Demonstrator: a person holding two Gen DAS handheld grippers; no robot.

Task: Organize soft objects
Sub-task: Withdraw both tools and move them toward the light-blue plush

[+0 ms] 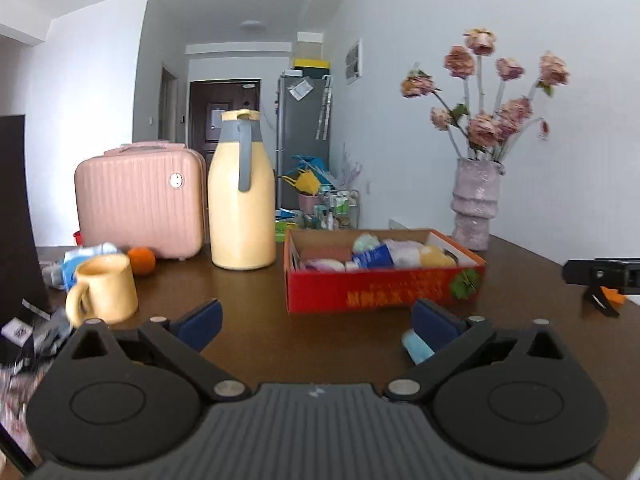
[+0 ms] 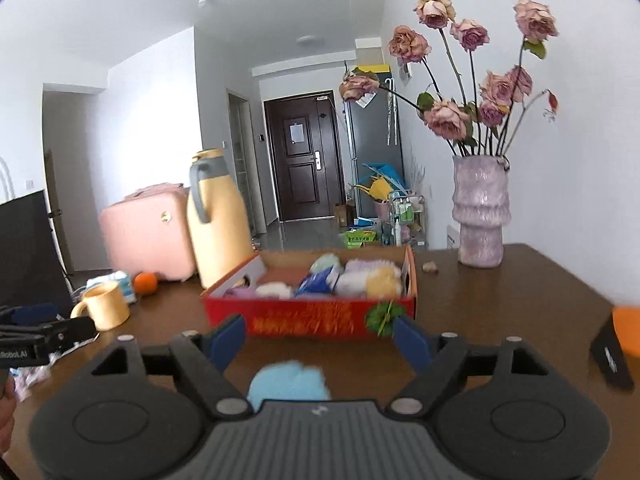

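Note:
A red cardboard box (image 1: 380, 294) (image 2: 312, 316) stands on the brown table and holds several soft items: pale green, lilac, white, yellow fluffy pieces and a blue packet (image 1: 372, 258) (image 2: 316, 282). A light blue fluffy item (image 2: 290, 380) lies on the table between my right gripper's open fingers, close to its body; it shows partly behind my left gripper's right finger (image 1: 416, 346). My left gripper (image 1: 316, 322) is open and empty in front of the box. My right gripper (image 2: 320, 340) is open around the blue item, without touching it visibly.
A yellow mug (image 1: 106, 288) (image 2: 104, 306), an orange (image 1: 142, 261), a yellow thermos jug (image 1: 242, 196) (image 2: 218, 220) and a pink case (image 1: 140, 204) stand left of the box. A vase of dried roses (image 1: 476, 204) (image 2: 480, 212) stands at the right by the wall.

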